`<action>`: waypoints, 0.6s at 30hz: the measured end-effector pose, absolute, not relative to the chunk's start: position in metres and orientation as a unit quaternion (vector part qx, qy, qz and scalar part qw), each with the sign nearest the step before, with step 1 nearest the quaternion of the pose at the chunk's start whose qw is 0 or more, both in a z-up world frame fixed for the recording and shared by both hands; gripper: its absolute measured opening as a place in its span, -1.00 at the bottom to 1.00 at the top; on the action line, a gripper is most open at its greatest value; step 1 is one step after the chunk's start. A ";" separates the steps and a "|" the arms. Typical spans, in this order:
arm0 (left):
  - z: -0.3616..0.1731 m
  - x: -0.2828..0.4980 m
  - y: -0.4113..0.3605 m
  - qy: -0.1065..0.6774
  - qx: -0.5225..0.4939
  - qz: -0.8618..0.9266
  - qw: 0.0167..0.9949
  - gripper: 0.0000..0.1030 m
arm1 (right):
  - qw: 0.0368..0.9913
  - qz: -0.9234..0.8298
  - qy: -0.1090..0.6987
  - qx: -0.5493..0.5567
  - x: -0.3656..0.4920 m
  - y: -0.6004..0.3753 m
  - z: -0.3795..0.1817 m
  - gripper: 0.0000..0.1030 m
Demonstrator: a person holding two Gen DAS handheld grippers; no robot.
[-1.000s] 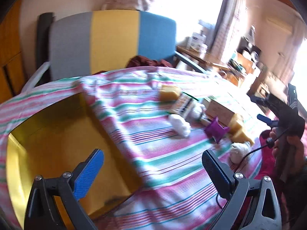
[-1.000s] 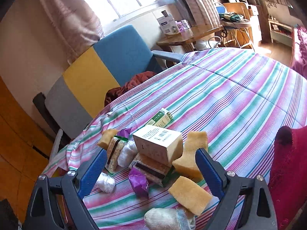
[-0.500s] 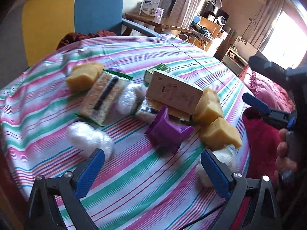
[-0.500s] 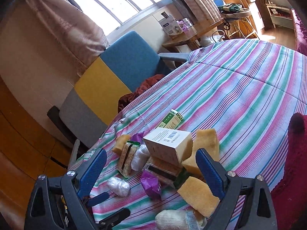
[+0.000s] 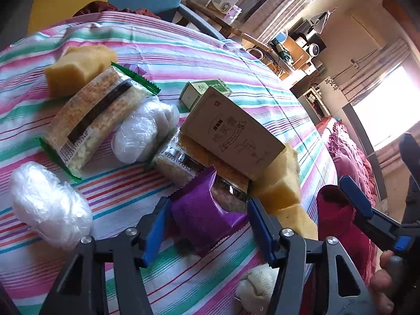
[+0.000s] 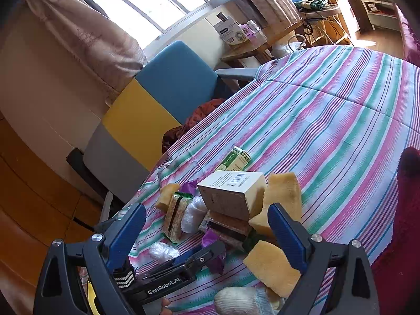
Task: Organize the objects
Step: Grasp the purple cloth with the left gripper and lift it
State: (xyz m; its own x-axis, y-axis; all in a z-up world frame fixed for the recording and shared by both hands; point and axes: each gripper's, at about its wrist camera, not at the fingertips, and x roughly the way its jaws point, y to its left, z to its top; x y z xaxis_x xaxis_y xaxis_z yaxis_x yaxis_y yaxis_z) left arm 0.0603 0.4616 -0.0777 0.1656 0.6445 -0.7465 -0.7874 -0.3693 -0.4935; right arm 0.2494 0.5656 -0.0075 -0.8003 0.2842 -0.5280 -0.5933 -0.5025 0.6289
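One purple packet [image 5: 207,215] lay at the pile's near edge, between the left gripper's [image 5: 206,225] spread fingers, not yet pinched. At two o'clock a beige box [image 5: 231,134] leaned on sponges [image 5: 281,183]. The right gripper [image 6: 207,233] hovered apart, empty. Closing squarely seemed next.

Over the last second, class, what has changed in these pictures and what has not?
The left gripper swung away from the yellow box and closed in on the pile; its open fingers now straddle the purple packet, not gripping it. The right gripper stayed open above the pile. The items on the cloth have not moved.
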 end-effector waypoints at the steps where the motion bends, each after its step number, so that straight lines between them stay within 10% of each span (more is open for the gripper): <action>1: -0.075 0.063 0.455 0.082 -0.512 0.651 0.555 0.18 | 0.259 0.847 0.426 -0.184 0.249 0.565 -0.008 0.86; 18: -0.046 0.069 0.338 0.122 -0.450 0.697 0.545 0.14 | 0.282 0.845 0.404 -0.208 0.242 0.561 -0.006 0.86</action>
